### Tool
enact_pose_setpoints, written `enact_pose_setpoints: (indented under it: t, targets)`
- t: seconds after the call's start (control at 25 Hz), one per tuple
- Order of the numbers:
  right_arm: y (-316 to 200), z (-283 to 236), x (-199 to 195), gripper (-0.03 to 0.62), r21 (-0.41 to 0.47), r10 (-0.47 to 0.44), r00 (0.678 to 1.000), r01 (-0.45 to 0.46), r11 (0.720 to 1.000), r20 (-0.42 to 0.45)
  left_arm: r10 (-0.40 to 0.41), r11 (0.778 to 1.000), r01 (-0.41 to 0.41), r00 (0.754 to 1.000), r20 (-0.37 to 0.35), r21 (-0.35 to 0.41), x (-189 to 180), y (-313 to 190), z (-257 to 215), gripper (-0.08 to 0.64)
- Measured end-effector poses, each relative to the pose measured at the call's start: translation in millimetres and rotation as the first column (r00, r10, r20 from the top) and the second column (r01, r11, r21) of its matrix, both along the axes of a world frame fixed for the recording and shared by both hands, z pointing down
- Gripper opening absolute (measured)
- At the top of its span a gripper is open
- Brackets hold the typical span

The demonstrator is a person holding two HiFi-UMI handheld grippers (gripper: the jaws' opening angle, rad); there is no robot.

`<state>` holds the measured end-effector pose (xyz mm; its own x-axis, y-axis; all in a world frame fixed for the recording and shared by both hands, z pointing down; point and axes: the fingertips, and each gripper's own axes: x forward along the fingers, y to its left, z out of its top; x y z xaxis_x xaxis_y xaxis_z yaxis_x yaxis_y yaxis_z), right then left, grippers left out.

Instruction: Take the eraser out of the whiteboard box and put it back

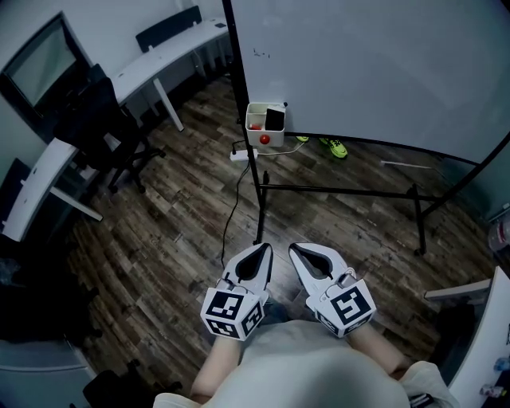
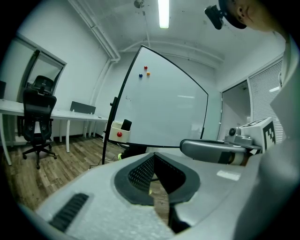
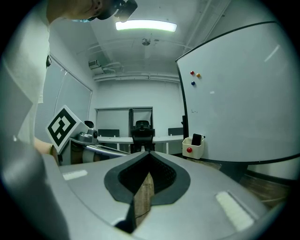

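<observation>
Nothing's in reach, so my left gripper (image 1: 262, 248) and right gripper (image 1: 296, 249) are pressed together, empty (black rectangular eraser (image 1: 275, 119) stands in the white plastic whiteboard box (image 1: 276, 138), upper middle).

A ceiling strip light (image 2: 163, 13) is casting cool, even light, glaring faintly on the whiteboard (image 2: 164, 108). Both gripper views are warping toward dark rounded corners; the left tool (image 2: 153, 157) is looking soft up close.
</observation>
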<state>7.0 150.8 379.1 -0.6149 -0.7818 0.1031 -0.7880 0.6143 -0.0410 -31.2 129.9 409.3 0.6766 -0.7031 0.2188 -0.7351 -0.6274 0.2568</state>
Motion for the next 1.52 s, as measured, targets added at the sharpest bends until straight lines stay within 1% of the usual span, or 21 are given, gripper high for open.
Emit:
enact_pose_setpoints:
  t: [0.52, 0.92, 1.08, 1.28, 1.52]
  targets:
    - [-60, 0, -40, 0.005, -0.002, 0.035, 0.999, -0.035, 0.999, -0.007, 0.044, 0.999, -0.044, 0.999, 0.002, -0.004, -39, -63, -1, 0.005]
    - [-95, 3, -68, 0.005, 0.006, 0.071, 0.997, -0.071, 0.997, -0.017, 0.096, 0.995, -0.096, 0.995, -0.001, 0.008, -63, -99, 0, 0.005]
    - [-109, 0, -73, 0.005, 0.006, 0.101, 0.995, -0.100, 0.995, -0.025, 0.110, 0.994, -0.110, 0.994, -0.004, 0.012, -70, -111, 0, 0.005]
    - [-119, 1, -78, 0.005, 0.006, 0.105, 0.994, -0.105, 0.994, -0.028, 0.111, 0.994, -0.111, 0.994, -0.013, 0.011, -77, -124, -2, 0.005]
    - [-137, -6, -77, 0.005, 0.004, 0.153, 0.988, -0.153, 0.988, -0.028, 0.119, 0.993, -0.119, 0.993, -0.016, 0.007, -81, -138, 0, 0.005]
